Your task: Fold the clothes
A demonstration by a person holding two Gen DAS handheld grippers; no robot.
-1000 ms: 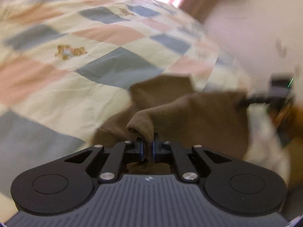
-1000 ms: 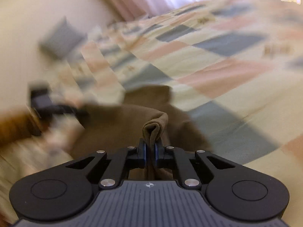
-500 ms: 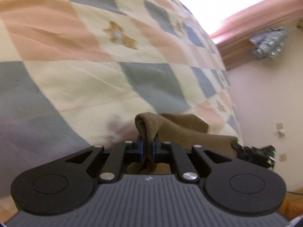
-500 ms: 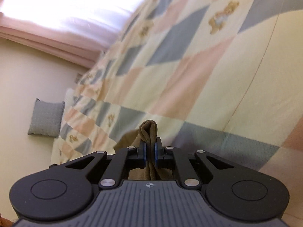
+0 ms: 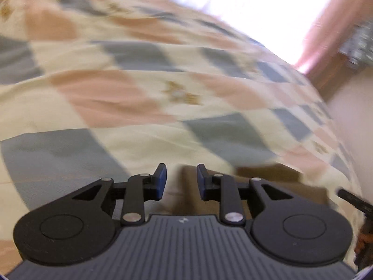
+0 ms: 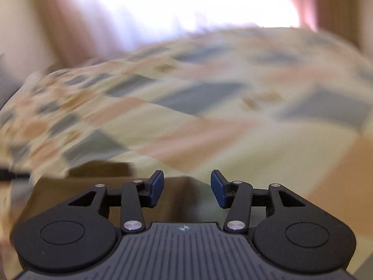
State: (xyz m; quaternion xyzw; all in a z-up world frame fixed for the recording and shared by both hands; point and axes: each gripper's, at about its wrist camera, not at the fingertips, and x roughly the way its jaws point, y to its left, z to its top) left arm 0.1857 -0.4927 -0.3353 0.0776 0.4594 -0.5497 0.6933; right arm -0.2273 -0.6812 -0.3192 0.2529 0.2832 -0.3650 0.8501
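A brown garment lies flat on the patchwork quilt, low in the left wrist view and partly hidden behind the gripper body. My left gripper hangs just above its near corner, jaws opening, nothing pressed between the blue pads. In the right wrist view the same brown garment spreads under and left of my right gripper, whose jaws are opening wider, with no cloth pinched between them. Both views are blurred by motion.
The quilt covers a bed reaching to a bright window with pink curtains. A pale wall borders the bed on the right of the left wrist view. The other gripper's dark tip shows at that view's right edge.
Both grippers were shut on folds of the brown garment; now both have let go and their jaws stand apart. The garment has dropped flat onto the quilt. Both cameras have swung.
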